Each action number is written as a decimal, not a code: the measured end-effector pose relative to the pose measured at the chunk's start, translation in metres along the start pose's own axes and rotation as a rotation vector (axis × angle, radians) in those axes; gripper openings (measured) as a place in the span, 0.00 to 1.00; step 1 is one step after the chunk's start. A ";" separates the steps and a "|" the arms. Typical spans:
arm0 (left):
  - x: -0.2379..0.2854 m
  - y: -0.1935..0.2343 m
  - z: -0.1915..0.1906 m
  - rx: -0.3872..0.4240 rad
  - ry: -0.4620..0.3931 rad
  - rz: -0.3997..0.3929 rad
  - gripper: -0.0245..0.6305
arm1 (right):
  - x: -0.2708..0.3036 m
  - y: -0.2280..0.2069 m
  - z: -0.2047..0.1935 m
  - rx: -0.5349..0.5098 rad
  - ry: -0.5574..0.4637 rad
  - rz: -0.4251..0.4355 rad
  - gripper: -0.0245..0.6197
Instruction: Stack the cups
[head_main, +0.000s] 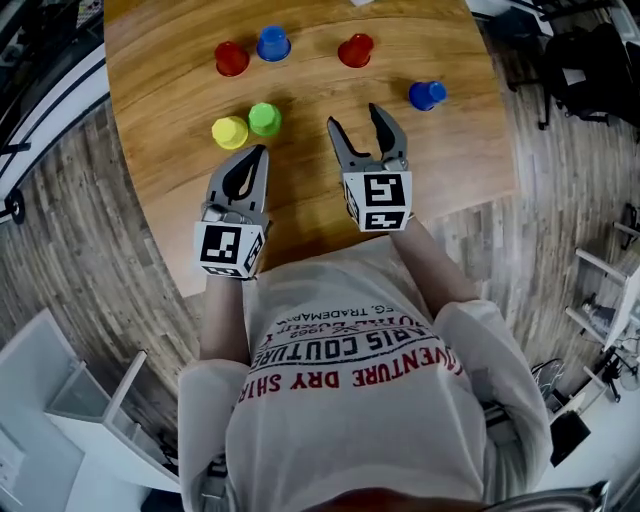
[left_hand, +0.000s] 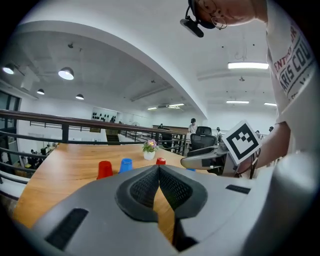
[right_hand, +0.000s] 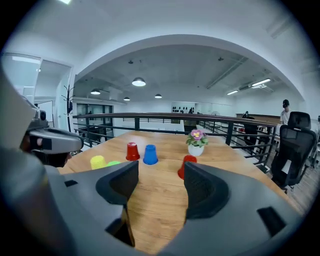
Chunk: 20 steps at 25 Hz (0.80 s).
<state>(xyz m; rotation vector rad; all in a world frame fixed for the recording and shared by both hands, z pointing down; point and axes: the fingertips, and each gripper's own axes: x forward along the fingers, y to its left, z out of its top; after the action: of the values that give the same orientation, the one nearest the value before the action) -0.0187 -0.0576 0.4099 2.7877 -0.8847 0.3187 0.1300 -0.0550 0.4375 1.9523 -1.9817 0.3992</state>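
Right gripper (head_main: 354, 115) gapes over table (head_main: 300, 225) beside green cup (head_main: 264, 118).

Green cup (head_main: 264, 118), yellow cup (head_main: 229, 131) crowd left gripper (head_main: 259, 151); table (head_main: 300, 225) bare before right gripper (head_main: 354, 116).

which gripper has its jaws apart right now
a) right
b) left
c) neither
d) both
a: the right gripper has its jaws wide apart with nothing between them, while the left gripper has its jaws meeting at the tips.
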 end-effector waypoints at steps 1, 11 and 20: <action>0.009 -0.009 0.002 0.004 0.001 -0.005 0.06 | -0.002 -0.017 -0.002 0.003 0.003 -0.011 0.48; 0.085 -0.073 0.008 -0.009 0.023 0.009 0.06 | -0.016 -0.141 -0.042 0.011 0.079 -0.038 0.47; 0.121 -0.094 0.005 -0.018 0.041 0.073 0.06 | 0.005 -0.209 -0.076 0.005 0.154 0.003 0.48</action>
<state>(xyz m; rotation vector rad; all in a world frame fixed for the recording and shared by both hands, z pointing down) 0.1341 -0.0490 0.4257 2.7271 -0.9764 0.3764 0.3417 -0.0325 0.5022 1.8617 -1.8886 0.5395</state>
